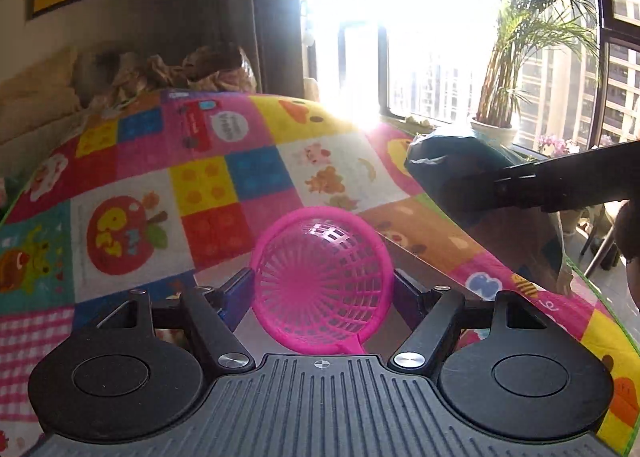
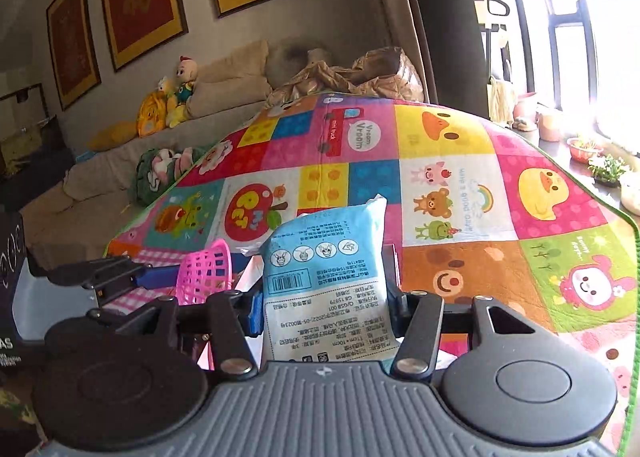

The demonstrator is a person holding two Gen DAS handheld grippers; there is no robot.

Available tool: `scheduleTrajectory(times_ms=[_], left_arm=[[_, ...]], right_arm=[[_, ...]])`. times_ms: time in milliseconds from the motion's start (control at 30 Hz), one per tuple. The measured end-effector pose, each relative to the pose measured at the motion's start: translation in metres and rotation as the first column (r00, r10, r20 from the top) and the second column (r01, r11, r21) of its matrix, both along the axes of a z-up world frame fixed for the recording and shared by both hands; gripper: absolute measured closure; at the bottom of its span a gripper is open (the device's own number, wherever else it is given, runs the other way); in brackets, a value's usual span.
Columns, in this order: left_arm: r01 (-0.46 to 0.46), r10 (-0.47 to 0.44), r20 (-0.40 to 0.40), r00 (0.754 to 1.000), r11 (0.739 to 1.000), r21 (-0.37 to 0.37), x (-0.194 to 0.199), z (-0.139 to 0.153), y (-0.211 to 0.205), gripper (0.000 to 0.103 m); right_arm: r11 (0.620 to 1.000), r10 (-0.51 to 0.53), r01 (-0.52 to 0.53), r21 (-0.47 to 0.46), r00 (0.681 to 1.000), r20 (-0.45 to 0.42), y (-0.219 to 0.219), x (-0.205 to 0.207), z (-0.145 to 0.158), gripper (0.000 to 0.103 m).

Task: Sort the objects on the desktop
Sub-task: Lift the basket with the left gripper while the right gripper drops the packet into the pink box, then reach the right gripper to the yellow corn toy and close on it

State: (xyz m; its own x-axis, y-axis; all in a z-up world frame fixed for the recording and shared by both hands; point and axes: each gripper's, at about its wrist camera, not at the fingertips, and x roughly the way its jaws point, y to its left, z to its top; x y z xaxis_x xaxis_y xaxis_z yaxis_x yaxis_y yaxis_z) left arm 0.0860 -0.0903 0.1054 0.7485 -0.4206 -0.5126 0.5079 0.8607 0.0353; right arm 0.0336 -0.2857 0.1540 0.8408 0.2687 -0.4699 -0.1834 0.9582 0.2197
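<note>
Left gripper (image 1: 324,293): closed on round pink plastic mesh basket (image 1: 320,277); curved rim could slip free.
Right gripper (image 2: 322,297): clamps pale-blue printed plastic packet (image 2: 324,277); limp pack may sag loose.

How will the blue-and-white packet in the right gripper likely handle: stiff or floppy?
The blue-and-white packet looks like soft, puffy film, so it probably flexes and may sag above the right gripper. Its top edge is crinkled, suggesting light contents. The glossy wrap could slip under a loose hold.

Two matching black hand-held grippers

The left gripper (image 1: 323,291) and right gripper (image 2: 324,297) each had a ribbed grey housing, two round black discs, silver screws, black linkage arms and blue finger pads (image 1: 239,295).
</note>
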Motion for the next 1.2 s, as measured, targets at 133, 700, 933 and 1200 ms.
scheduleTrajectory(times_ms=[133, 700, 933, 1200], left_arm=[[-0.037, 0.037, -0.046, 0.998, 0.999, 0.012, 0.023, -0.013, 0.002, 0.007], [0.012, 0.001, -0.099, 0.995, 0.992, 0.125, -0.038, -0.057, 0.055, 0.002], [-0.085, 0.101, -0.118, 0.988, 0.987, 0.135, -0.015, -0.07, 0.054, 0.0], [-0.133, 0.149, -0.125, 0.981, 0.983, 0.127, -0.017, -0.067, 0.06, 0.001]], right_arm=[[0.999, -0.037, 0.037, 0.006, 0.999, -0.025, 0.006, 0.051, -0.013, 0.048], [0.983, -0.155, 0.132, -0.126, 0.968, -0.196, -0.002, 0.079, -0.102, 0.046], [0.953, -0.236, 0.194, -0.232, 0.956, -0.172, -0.01, 0.077, -0.108, 0.046], [0.967, -0.097, 0.083, -0.24, 0.994, -0.048, 0.031, 0.055, -0.066, 0.046]])
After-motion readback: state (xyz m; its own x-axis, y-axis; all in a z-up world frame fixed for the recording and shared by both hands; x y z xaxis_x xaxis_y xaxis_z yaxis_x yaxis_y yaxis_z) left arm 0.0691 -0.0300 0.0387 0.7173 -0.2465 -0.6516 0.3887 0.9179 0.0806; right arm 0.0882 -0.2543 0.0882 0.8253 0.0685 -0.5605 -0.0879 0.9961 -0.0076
